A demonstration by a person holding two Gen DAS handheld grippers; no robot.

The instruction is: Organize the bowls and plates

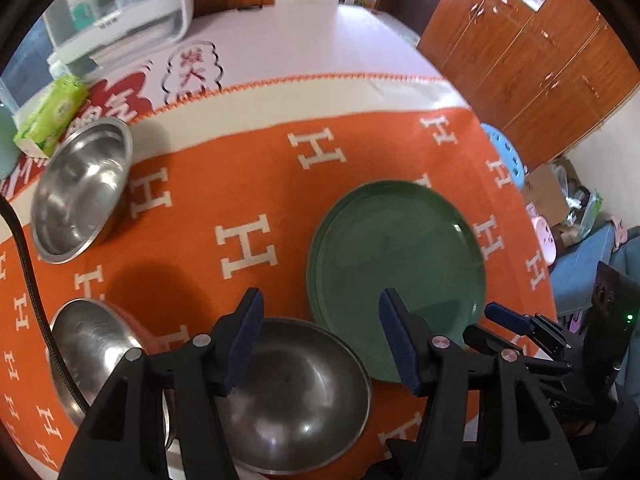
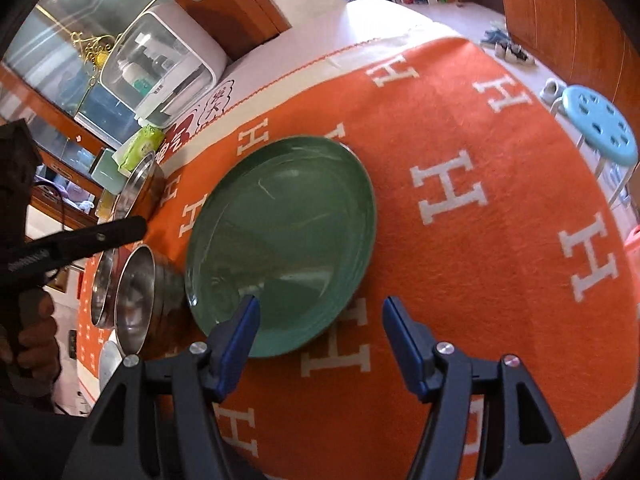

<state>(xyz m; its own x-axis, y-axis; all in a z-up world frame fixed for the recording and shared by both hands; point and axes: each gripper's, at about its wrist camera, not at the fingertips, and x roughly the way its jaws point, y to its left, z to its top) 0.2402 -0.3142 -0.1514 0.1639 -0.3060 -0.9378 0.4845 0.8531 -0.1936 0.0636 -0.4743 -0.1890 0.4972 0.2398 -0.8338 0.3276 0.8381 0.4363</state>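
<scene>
Left gripper (image 1: 320, 344), blue ribbed pads apart, empty, poised above round steel bowl (image 1: 296, 396) just left of green plate (image 1: 396, 276). Right gripper (image 2: 316, 344) likewise apart, empty, at near rim of same glossy round plate, on fuzzy orange H-patterned cloth (image 2: 480, 280). Second steel bowl (image 1: 92, 360) further left; third (image 1: 82, 188) beyond.

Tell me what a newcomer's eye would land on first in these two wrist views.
First the orange blanket with white H letters covering the table. Next the green plates stacked right of centre, with three steel bowls to their left: one under the open left gripper, another at the left edge, a third farther back. The right gripper is open over the plates' near rim.
</scene>
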